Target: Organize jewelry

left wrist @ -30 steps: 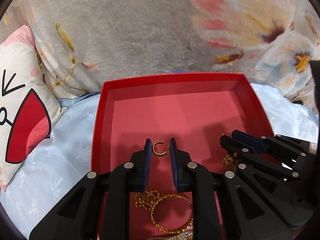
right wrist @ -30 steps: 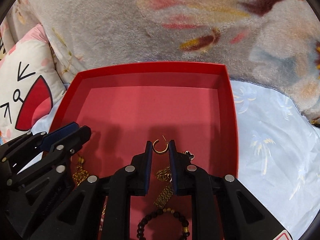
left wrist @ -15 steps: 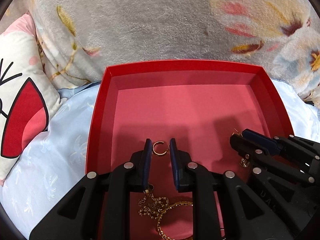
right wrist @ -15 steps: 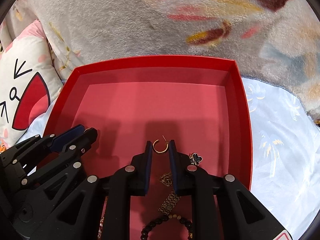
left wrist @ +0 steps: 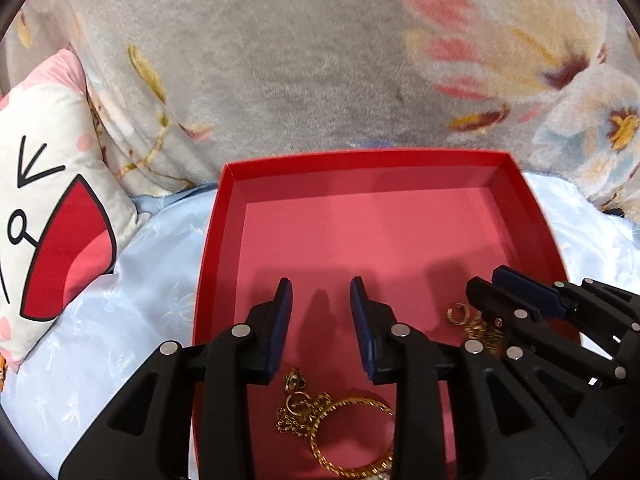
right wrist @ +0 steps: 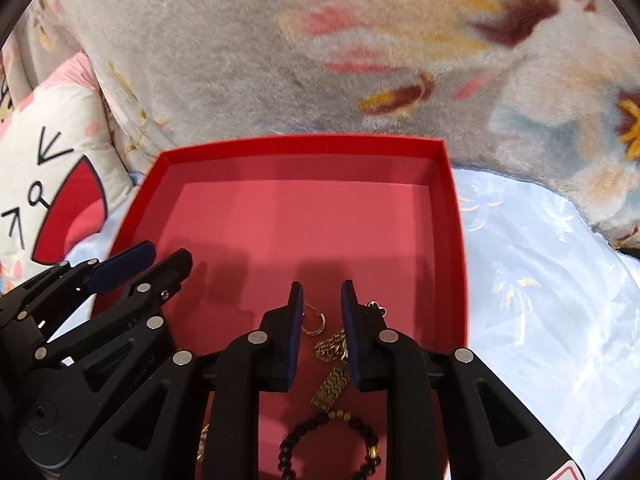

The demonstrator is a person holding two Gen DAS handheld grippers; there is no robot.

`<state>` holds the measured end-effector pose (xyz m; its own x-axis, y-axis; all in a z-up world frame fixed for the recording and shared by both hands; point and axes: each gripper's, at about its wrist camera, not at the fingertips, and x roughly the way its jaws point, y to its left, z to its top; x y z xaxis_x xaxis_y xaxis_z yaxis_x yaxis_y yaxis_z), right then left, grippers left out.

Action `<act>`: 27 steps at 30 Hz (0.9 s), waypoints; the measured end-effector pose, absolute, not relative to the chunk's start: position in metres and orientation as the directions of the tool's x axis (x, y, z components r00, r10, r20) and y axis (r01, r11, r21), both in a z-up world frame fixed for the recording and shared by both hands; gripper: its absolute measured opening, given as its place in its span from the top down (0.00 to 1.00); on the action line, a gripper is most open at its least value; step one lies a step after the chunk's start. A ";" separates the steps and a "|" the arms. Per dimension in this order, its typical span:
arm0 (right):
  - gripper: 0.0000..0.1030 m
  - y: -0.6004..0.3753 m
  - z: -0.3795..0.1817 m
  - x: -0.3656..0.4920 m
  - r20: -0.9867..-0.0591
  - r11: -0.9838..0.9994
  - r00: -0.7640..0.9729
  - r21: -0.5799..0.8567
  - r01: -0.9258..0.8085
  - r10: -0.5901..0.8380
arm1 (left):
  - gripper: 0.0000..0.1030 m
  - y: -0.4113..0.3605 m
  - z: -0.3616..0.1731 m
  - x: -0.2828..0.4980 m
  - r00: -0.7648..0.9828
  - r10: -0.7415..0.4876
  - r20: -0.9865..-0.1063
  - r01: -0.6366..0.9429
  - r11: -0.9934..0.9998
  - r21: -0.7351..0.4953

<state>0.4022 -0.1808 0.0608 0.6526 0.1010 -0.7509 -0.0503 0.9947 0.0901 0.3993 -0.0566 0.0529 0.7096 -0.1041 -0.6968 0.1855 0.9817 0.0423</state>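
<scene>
A shallow red box (left wrist: 224, 220) (right wrist: 456, 216) lies on a pale blue sheet. My left gripper (left wrist: 321, 286) is open and empty over the box floor. Below it lie a gold bangle (left wrist: 348, 436) and a gold chain with a ring (left wrist: 294, 404). My right gripper (right wrist: 322, 288) is open over the box floor; a gold hoop earring (right wrist: 314, 322) lies loose on the floor between its fingers, next to a gold chain (right wrist: 332, 364). The same earring shows in the left wrist view (left wrist: 458, 314). A black bead bracelet (right wrist: 328, 448) lies lower down.
A fluffy grey floral blanket (left wrist: 320, 60) rises behind the box. A white cushion with a red cartoon mouth (left wrist: 48, 216) sits at the left. A small dark clover charm (right wrist: 376, 308) lies by the right finger. Pale blue sheet (right wrist: 540, 300) spreads to the right.
Both grippers opened. Each had held a gold hoop earring between its fingers; the right one's earring now lies on the box floor, and the left gripper's jaws are empty.
</scene>
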 end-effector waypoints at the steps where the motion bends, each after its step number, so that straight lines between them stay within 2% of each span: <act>1: 0.76 -0.182 0.065 0.398 -0.747 0.994 0.657 0.093 -0.050 0.103 | 0.72 -0.057 0.057 0.396 0.712 -0.108 -0.694 0.189 0.981 0.041; 12: 0.67 -0.195 0.090 0.329 -0.700 0.988 0.699 0.141 -0.069 0.148 | 0.66 -0.058 0.086 0.334 0.746 -0.120 -0.656 0.213 0.975 0.064; 20: 0.64 -0.208 0.087 0.279 -0.686 0.985 0.710 0.159 -0.065 0.158 | 0.66 -0.053 0.075 0.291 0.726 -0.156 -0.670 0.224 0.975 0.015; 25: 0.56 -0.211 0.088 0.256 -0.667 0.983 0.728 0.173 -0.057 0.160 | 0.66 -0.049 0.071 0.273 0.723 -0.145 -0.675 0.201 0.980 0.004; 27: 0.56 -0.211 0.087 0.247 -0.665 0.985 0.731 0.166 -0.056 0.153 | 0.66 -0.048 0.071 0.264 0.740 -0.119 -0.662 0.186 0.982 0.031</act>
